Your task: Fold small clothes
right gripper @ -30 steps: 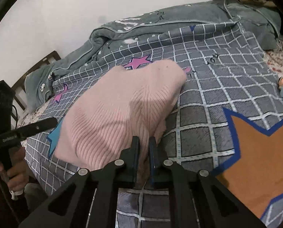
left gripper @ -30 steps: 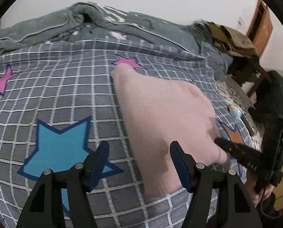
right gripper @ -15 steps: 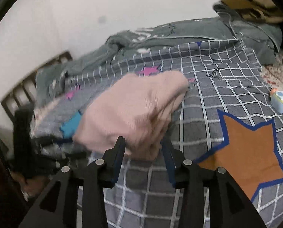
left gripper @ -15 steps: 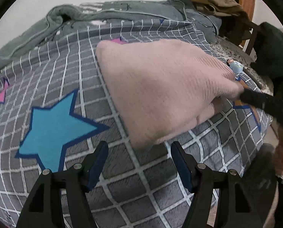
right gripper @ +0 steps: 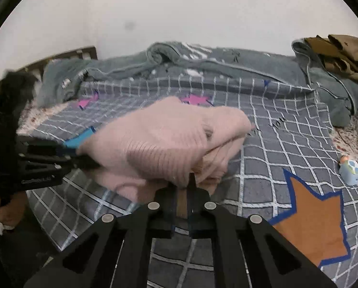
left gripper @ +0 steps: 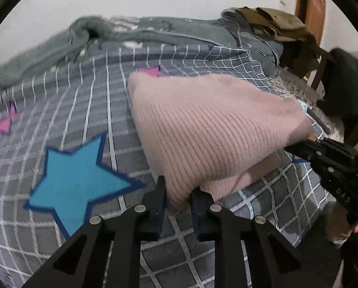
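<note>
On the grey checked bedspread with coloured stars (left gripper: 87,110) lies a pink ribbed knit garment (left gripper: 203,129), partly lifted into a tent shape between the two tools. From the left wrist view, the left gripper (left gripper: 177,198) sits at the garment's nearest corner; its jaws have just been closing, and that corner now fills the narrow gap, pinched between the black fingers. The fabric rises away from this grip toward the upper right, where the right gripper (left gripper: 296,147) reaches in under the far edge of the knit.

From the right wrist view, the right gripper (right gripper: 186,184) has its jaws drawn together after a quick opening and closing, with a thin fold of the pink garment (right gripper: 164,139) caught between the tips. The rest of the knit bunches just ahead of and to the left of the fingers, draped over the left gripper (right gripper: 82,158), which enters from the left side. A blue star (left gripper: 78,180) on the bedspread shows just beside the left gripper's fingers, and an orange star (right gripper: 315,220) lies to the right of the right gripper. A rumpled grey blanket (right gripper: 203,64) runs along the far edge by the wall.
</note>
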